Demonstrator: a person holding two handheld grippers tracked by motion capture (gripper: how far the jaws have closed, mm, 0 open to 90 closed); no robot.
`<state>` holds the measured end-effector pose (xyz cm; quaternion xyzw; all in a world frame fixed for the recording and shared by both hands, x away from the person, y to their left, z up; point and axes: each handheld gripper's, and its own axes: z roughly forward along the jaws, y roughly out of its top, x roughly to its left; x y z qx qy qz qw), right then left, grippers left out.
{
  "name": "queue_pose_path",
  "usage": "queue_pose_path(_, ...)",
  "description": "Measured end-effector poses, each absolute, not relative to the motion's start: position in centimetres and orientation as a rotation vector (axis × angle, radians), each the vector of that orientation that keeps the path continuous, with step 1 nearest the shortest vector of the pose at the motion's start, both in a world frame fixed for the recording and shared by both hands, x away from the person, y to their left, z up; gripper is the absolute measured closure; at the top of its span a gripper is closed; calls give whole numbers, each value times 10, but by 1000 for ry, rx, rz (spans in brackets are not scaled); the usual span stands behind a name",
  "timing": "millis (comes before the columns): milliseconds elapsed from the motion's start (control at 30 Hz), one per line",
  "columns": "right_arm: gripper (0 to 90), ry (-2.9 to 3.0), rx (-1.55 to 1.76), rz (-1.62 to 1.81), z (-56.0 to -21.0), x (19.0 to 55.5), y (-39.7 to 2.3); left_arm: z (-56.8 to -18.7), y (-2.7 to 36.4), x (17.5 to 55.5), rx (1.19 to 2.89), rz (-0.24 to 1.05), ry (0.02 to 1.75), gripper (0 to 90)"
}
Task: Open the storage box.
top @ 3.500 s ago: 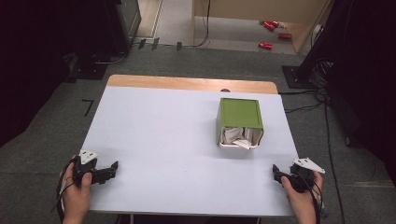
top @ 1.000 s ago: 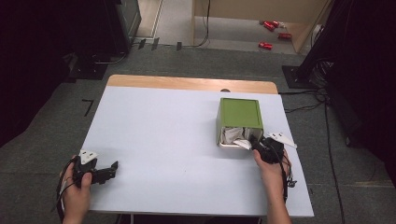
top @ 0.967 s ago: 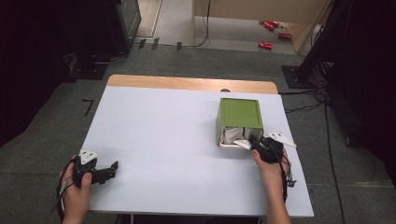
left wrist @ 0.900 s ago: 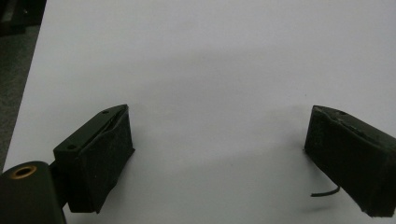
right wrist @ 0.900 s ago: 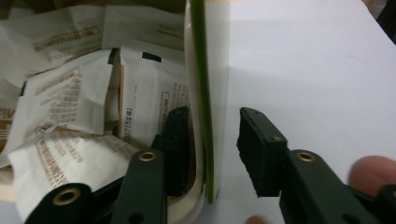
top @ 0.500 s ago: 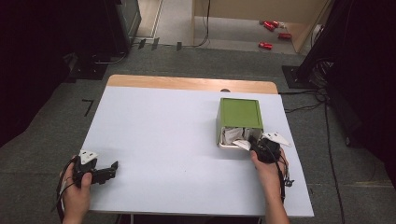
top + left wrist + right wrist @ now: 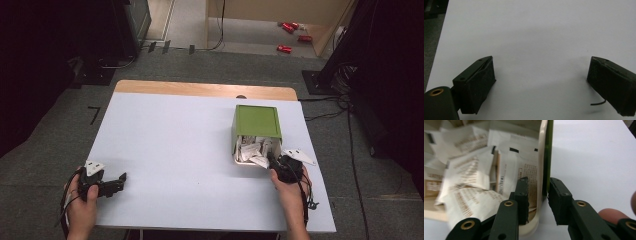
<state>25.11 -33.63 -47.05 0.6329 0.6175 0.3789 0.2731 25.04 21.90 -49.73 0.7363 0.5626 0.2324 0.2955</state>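
Right gripper view: the right gripper (image 7: 537, 200) has its jaws on both sides of the box (image 7: 545, 157) wall, nearly closed and just been closing. The box lies on the table's (image 7: 175, 150) right side. The left gripper (image 7: 541, 85) is wide open, holding nothing.

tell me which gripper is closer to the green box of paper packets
Right. The right gripper straddles the green box's near wall, one jaw inside by the paper packets. The left gripper sits far across the table.

Green box (image 7: 257, 121) with cream rim, white packets (image 7: 250, 151) printed brown, black tongs (image 7: 537, 200), white bench (image 7: 170, 150).
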Motion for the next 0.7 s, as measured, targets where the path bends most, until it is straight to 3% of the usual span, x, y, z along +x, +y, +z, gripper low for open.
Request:
queue_pose_path(233, 803, 1613, 1687, 1057, -448, 239, -339, -497, 219, 250, 1959, 619, 1497, 81)
queue_pose_path(700, 871, 1592, 1679, 996, -446, 239, -334, -497, 219, 250, 1959, 619, 1497, 81)
